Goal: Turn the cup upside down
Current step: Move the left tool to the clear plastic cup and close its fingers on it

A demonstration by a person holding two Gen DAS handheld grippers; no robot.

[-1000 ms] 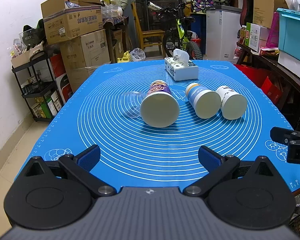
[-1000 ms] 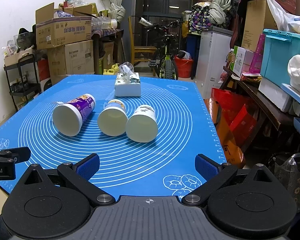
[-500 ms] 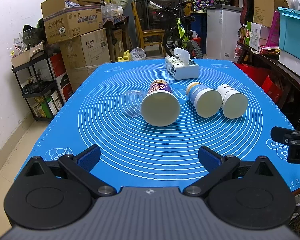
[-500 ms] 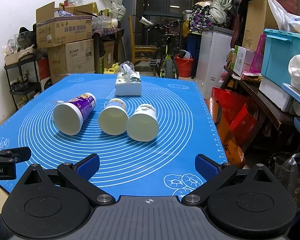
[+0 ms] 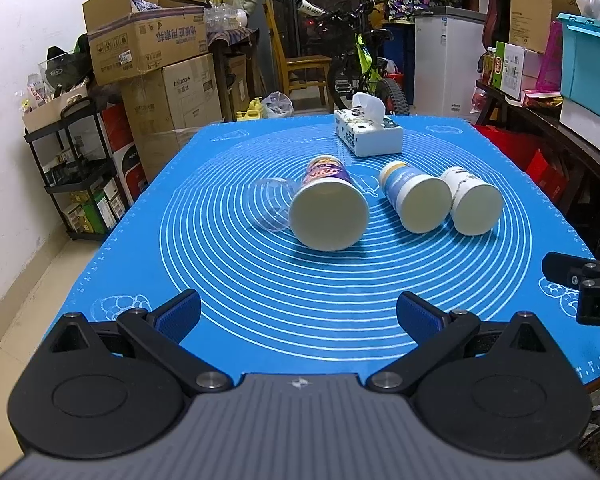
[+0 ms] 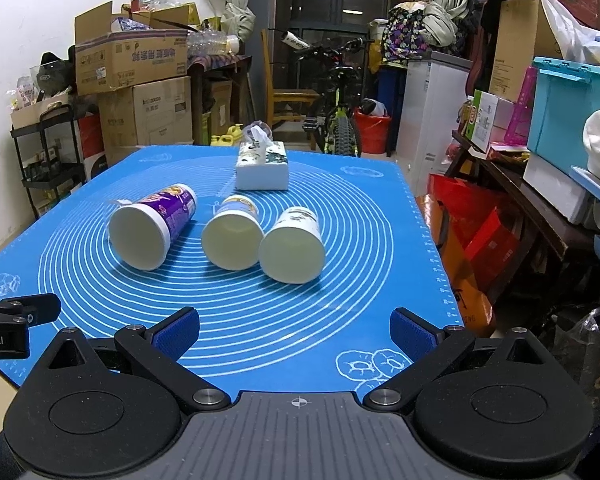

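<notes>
Three paper cups lie on their sides on the blue mat [image 5: 300,292], mouths towards me: a purple cup [image 5: 328,208] [image 6: 150,228], a blue-and-white cup [image 5: 416,196] [image 6: 233,236] and a white patterned cup [image 5: 474,200] [image 6: 294,246]. A clear plastic cup [image 5: 270,204] lies on its side left of the purple one. My left gripper [image 5: 298,314] is open and empty, near the mat's front edge. My right gripper [image 6: 296,330] is open and empty, in front of the white cup.
A tissue box [image 5: 368,134] [image 6: 262,168] stands at the back of the mat. Cardboard boxes [image 5: 148,40] and a black shelf [image 5: 80,168] stand at the left. A bicycle [image 6: 340,104], chair and storage bins crowd the back and right.
Both grippers have crept slightly forward and stay open. The cups have not moved.
</notes>
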